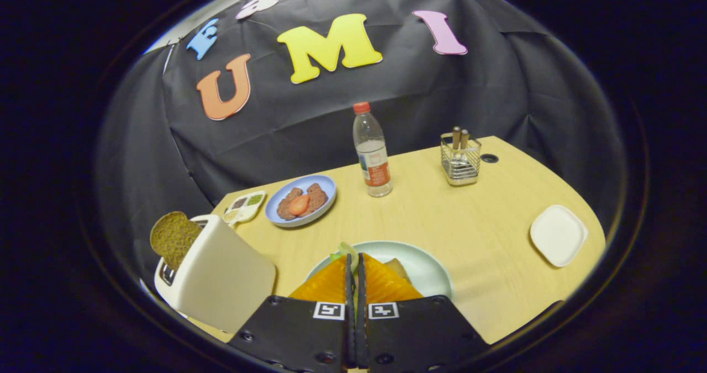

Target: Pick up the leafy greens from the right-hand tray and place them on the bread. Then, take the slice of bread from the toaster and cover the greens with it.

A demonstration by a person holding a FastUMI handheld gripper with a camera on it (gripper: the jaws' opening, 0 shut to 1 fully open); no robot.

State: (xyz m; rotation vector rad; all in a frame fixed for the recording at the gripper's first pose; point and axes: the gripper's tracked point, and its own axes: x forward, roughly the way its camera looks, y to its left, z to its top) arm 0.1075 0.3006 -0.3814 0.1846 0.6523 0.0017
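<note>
My gripper (354, 257) hangs over the pale green plate (428, 273), its fingers almost together and shut on a bit of leafy greens (343, 250) that pokes out at their tips. A light slice of bread (399, 268) lies on that plate, mostly hidden under the fingers. To the left stands the white toaster (221, 276) with a brown slice of bread (174, 239) sticking up out of its slot. The white right-hand tray (558, 235) sits bare near the table's right edge.
Beyond the plate are a blue plate (301, 200) with meat and a tomato slice, a small condiment tray (244, 205), a water bottle (372, 152) and a wire holder (460, 160) with utensils. The wooden table (475, 224) ends close on the right.
</note>
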